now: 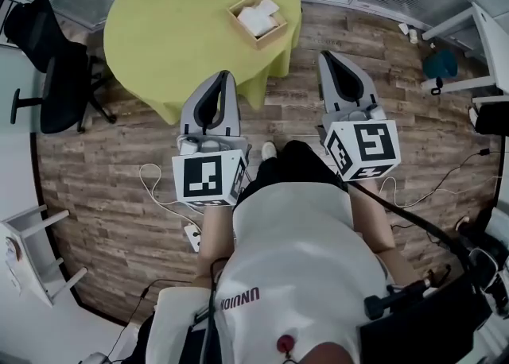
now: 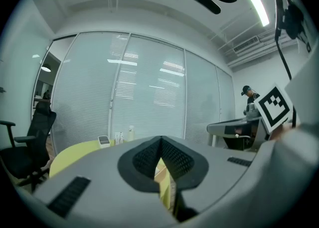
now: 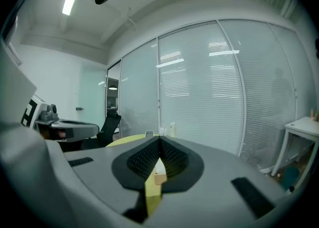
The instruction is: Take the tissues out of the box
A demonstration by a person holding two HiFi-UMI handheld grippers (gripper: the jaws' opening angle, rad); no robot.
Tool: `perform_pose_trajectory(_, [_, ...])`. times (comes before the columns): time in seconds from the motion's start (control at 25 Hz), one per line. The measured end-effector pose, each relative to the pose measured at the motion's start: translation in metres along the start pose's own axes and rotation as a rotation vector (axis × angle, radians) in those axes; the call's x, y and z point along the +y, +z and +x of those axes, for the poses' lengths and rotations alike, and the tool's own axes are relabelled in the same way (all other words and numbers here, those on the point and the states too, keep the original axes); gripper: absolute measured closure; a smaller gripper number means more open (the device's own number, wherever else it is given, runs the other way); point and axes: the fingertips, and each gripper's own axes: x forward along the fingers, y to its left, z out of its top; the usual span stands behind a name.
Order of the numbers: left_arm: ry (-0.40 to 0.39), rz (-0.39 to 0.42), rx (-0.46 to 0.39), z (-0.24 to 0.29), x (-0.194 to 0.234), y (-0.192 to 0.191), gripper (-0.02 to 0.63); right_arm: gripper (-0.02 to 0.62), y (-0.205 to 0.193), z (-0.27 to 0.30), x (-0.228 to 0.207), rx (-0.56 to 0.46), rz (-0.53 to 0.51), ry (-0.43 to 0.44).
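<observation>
Standing at the far left, a black chair (image 1: 49, 60) sits beside the round table (image 1: 175, 29) with its yellow-green cloth. The left gripper (image 1: 224, 78) hovers by the table's near edge, its jaws clenched together with nothing between them. The open box (image 1: 273, 35) rests near the table's right edge with white tissues (image 1: 256, 17) lying inside, apart from both grippers. The right gripper (image 1: 327, 59) hangs over the wooden floor (image 1: 119, 172) right of the table, likewise clenched and empty.

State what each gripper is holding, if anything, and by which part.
Nothing is held. The left gripper and the right gripper are both shut and empty.
</observation>
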Motion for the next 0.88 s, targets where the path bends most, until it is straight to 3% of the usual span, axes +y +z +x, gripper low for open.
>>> perform_pose_trajectory(0.88, [-0.006,0.001,0.047,0.026,0.029,-0.013,0.594,0.577,-0.004,0.048,-0.003,0.030,0.009,-0.020])
